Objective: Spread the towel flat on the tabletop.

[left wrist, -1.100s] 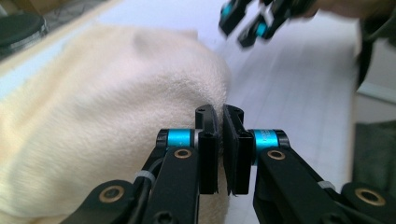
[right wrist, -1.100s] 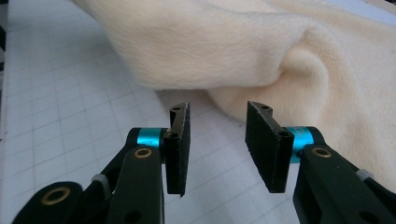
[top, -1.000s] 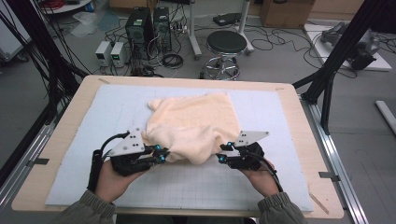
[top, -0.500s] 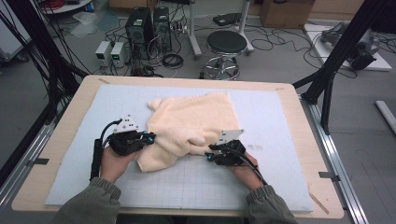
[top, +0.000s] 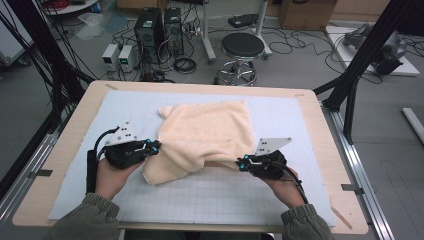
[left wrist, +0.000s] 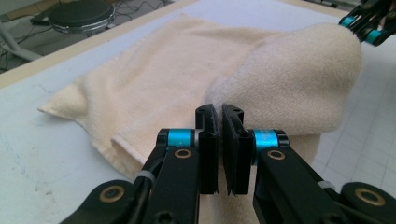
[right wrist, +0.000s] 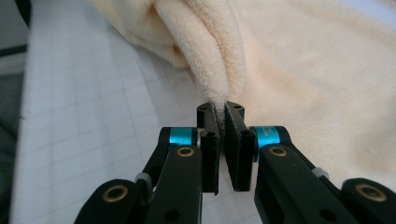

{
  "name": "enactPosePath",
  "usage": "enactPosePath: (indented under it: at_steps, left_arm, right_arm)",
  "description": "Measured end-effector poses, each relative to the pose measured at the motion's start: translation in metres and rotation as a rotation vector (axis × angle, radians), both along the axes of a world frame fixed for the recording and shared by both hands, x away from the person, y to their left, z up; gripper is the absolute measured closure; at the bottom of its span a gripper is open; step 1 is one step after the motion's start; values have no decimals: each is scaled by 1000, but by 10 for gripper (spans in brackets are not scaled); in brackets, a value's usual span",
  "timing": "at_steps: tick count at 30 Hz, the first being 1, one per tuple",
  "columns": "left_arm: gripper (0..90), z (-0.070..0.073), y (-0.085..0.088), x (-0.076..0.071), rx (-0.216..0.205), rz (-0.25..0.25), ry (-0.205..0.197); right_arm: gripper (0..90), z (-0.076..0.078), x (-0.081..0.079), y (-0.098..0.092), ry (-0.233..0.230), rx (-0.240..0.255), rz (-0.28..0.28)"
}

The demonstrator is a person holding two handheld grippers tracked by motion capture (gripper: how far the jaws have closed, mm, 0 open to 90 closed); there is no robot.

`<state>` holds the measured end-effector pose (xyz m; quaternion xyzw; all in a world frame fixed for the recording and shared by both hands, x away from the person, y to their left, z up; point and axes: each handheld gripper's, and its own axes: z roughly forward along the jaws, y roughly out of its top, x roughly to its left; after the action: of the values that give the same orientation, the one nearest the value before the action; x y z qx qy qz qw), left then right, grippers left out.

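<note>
Over on the mat (top: 300, 115), mid-fold by the look of it. Spread across the mat's middle and reaching toward its far edge: the cream towel (top: 205, 132), far part lying flat, near part bunched and lifted off the mat's grid.

Left gripper (top: 156, 145) first: clenched tight, pinching the towel at its left border, as far as the left gripper view lets on, with cloth rising in a rounded hump straight off the jaw tips. Sitting over the mat's left half, about midway between the mat's near and far edges.

Right gripper (top: 240, 163) next: jaws just been closing, and now nipped together on a thick fold of pile, plain to see in the right gripper view, with cloth squeezed between the pads. Placed over the mat's centre-right, closer to the mat's near edge than its partner.

Now the relation that matters. Slung between the two grips, a raised near hem, running roughly along the mat's width but skewed, left end farther up the mat, right end nearer the mat's near edge. Beyond that hem, toward the mat's far edge, all the flat cloth waiting to be covered. So, likely next: carry both grips together toward the mat's far edge, away from the person, with the right one having the longer way to go. Worth squaring up that skew, or expect a crooked fold. Neither hand much nearer the target, then, but the left with the head start.
</note>
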<state>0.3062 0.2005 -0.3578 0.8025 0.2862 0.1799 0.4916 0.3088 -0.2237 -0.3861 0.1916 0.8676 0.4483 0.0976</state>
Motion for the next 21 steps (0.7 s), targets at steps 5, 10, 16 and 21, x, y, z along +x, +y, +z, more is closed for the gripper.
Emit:
enactPosePath:
  at_steps: [5, 10, 16, 21]
  left_arm:
    - [849, -9, -4, 18, 58, 24, 21]
    - [847, -38, -11, 52, 102, 67, 114]
    - [713, -50, -10, 69, 42, 115, 159]
    - [589, -32, 4, 55, -11, 85, 134]
  right_arm:
    - [854, 16, 6, -6, -19, 1, -26]
    - [853, -7, 40, -2, 60, -41, -107]
    - [840, -36, 70, -2, 150, -62, -176]
    - [828, -34, 69, -2, 137, -56, -178]
